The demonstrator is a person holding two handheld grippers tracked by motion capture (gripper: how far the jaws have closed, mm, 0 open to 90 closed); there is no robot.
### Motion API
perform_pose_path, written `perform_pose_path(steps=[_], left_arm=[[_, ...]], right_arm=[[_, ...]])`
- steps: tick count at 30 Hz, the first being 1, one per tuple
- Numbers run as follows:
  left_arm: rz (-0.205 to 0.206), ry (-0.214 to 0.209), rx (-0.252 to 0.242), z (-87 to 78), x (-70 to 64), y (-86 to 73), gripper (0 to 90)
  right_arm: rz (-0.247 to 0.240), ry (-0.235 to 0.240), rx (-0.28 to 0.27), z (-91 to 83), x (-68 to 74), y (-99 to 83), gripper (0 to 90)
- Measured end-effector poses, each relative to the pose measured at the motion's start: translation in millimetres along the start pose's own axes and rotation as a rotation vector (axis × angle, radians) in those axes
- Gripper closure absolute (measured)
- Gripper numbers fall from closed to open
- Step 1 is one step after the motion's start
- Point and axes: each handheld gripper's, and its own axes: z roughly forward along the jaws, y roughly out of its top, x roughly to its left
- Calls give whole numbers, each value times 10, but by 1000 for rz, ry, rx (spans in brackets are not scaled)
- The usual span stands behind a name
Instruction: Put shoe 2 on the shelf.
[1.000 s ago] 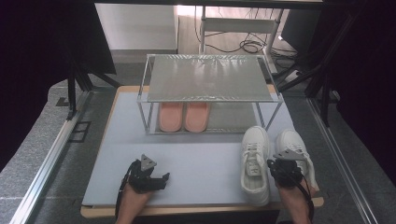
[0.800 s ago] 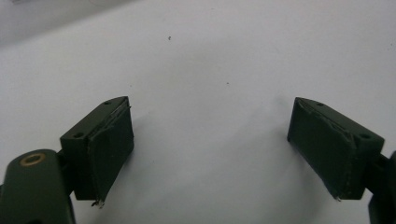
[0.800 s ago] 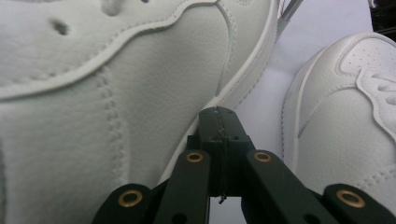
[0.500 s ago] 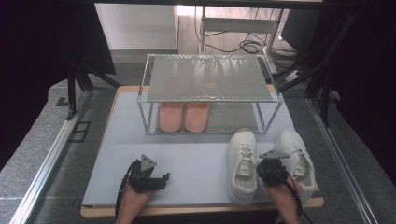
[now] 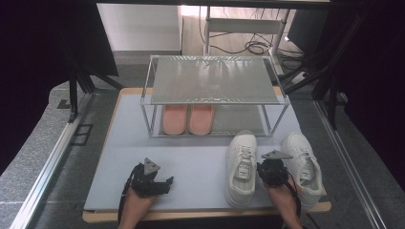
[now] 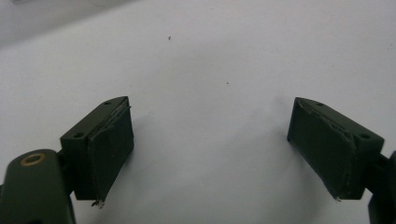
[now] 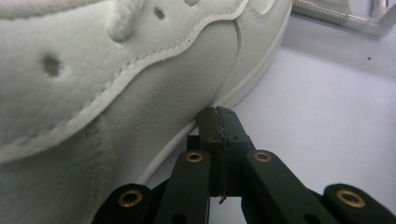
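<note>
Two white sneakers at the table's near right, one being nudged by a closed gripper.

The right gripper (image 5: 273,168), jaws pressed together on nothing, sits between the left sneaker (image 5: 241,167) and the right sneaker (image 5: 303,164), its tip against the left sneaker's sole edge, apparently to push it sideways. The left gripper (image 5: 152,180) rests idle on the white mat (image 5: 191,157), jaws spread wide. Pink slippers (image 5: 187,119) occupy the metal rack (image 5: 212,81), whose lower shelf has free space beside them.
</note>
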Motion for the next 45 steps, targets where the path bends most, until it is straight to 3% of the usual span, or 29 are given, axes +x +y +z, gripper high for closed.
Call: perform_pose_path(steps=[28, 45], left_arm=[[0, 1, 0, -1, 0, 0, 145], [0, 0, 0, 0, 0, 0, 145]], right_arm=[[-105, 264, -42, 366, 471, 278, 900], [-170, 356, -23, 487, 639, 419, 900]])
